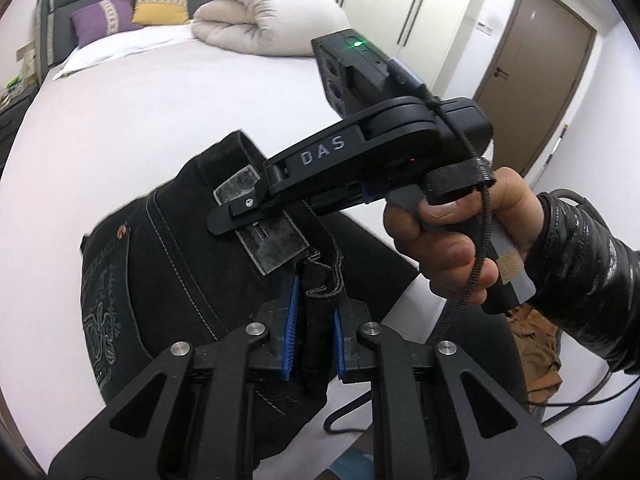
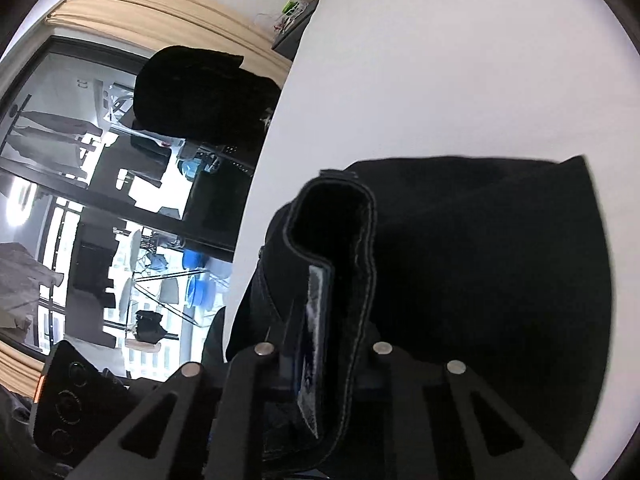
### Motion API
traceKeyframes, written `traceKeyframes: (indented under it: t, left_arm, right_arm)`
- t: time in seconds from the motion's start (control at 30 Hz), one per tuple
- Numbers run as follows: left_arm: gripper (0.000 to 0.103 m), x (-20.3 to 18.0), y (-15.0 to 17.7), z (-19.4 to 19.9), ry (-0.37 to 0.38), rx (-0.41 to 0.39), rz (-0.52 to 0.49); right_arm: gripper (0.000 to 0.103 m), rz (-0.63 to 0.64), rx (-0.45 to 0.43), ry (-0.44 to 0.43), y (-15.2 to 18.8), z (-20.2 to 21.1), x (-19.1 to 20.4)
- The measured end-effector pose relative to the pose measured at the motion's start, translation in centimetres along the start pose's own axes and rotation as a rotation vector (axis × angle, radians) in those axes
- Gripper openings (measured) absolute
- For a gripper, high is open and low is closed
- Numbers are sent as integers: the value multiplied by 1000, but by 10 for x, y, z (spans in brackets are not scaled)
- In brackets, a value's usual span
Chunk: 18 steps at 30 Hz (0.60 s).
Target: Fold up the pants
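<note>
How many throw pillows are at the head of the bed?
2: a purple patterned throw pillow on the left, a yellow patterned throw pillow beside it. The rolled white duvet may hide others.

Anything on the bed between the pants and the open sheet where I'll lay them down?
Nothing visible. Both grippers, left and right, already clamp the black pants; the white sheet beyond is bare up to the rolled duvet and pillows.

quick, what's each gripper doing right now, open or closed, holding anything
Left gripper: closed on a bunched edge of the black denim pants.
Right gripper: closed on the waistband of the same pants.
</note>
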<state>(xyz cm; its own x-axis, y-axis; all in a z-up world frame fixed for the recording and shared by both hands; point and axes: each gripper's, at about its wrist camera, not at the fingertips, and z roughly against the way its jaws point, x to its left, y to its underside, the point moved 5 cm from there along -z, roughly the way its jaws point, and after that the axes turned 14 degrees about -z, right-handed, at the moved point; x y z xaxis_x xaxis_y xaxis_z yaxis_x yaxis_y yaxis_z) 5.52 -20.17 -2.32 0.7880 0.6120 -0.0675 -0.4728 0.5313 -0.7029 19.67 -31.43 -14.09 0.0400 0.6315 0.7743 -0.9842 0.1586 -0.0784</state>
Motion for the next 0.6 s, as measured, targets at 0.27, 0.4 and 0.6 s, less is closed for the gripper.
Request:
traceKeyframes:
  t: [0.27, 0.4, 0.6]
  left_arm:
    - [13, -43, -36, -39, 11, -26, -113]
    - [13, -55, -42, -60, 14, -18, -122]
    - [13, -81, -62, -108, 18, 35, -144]
  right_arm:
    - [16, 44, 15, 13, -17, 33, -10]
    - [16, 26, 21, 10, -22, 41, -26]
    - [16, -45, 49, -15, -30, 33, -65]
